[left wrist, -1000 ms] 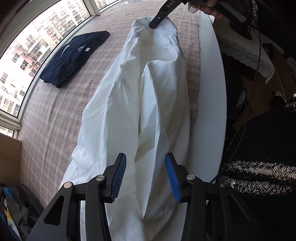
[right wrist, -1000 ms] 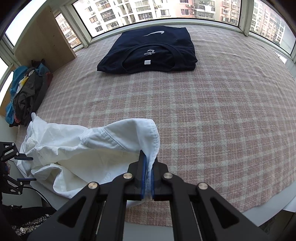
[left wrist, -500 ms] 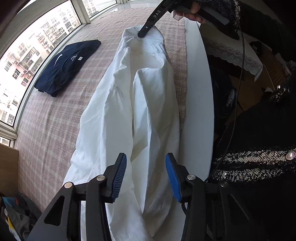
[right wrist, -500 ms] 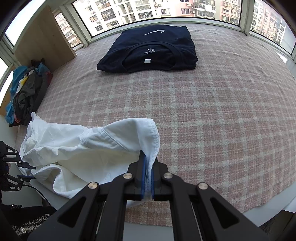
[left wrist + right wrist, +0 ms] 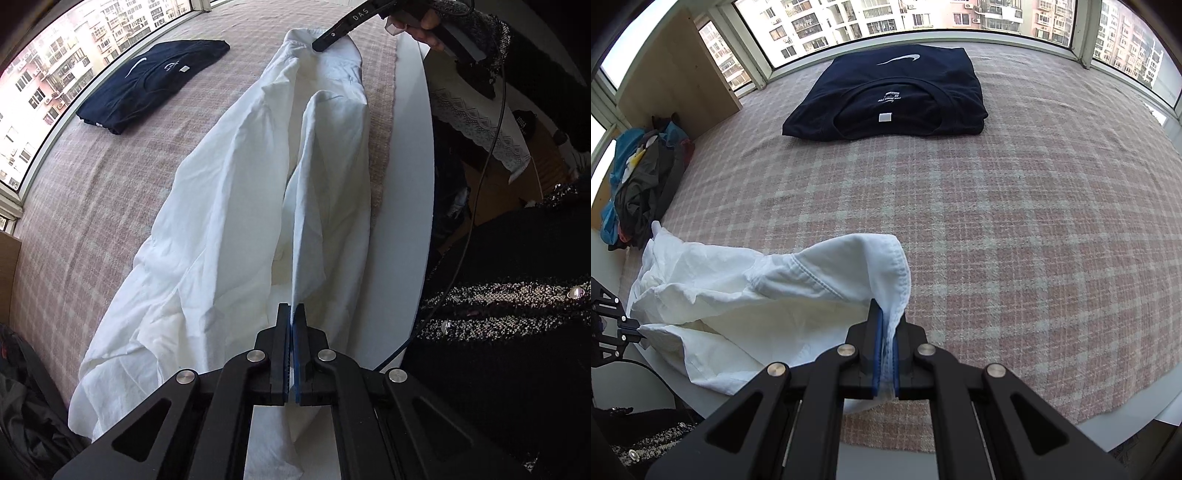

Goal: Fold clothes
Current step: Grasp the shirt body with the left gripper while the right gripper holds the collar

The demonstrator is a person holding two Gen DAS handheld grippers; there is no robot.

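A white shirt (image 5: pixel 229 192) lies stretched lengthwise on a pink plaid blanket (image 5: pixel 92 184). My left gripper (image 5: pixel 291 306) is closing its jaws on a raised fold at the shirt's near hem, and the blue pads pinch the cloth. At the far end my right gripper (image 5: pixel 325 44) holds the collar. In the right wrist view the right gripper (image 5: pixel 886 310) is shut on the white shirt (image 5: pixel 738 295) at its collar edge, lifted a little off the blanket (image 5: pixel 997 221). The left gripper (image 5: pixel 631 328) shows at the left edge, gripping the hem.
A folded navy T-shirt (image 5: pixel 886 99) lies by the windows, also visible as the navy T-shirt (image 5: pixel 147 81). A heap of clothes (image 5: pixel 639 184) sits beside a wooden cabinet (image 5: pixel 672 77). The white table edge (image 5: pixel 410 184) borders a person in a dark jacket (image 5: pixel 498 295).
The left gripper's jaws went from wide apart over the hem to pinched together on a fold of the shirt. The right gripper kept still, holding the collar.
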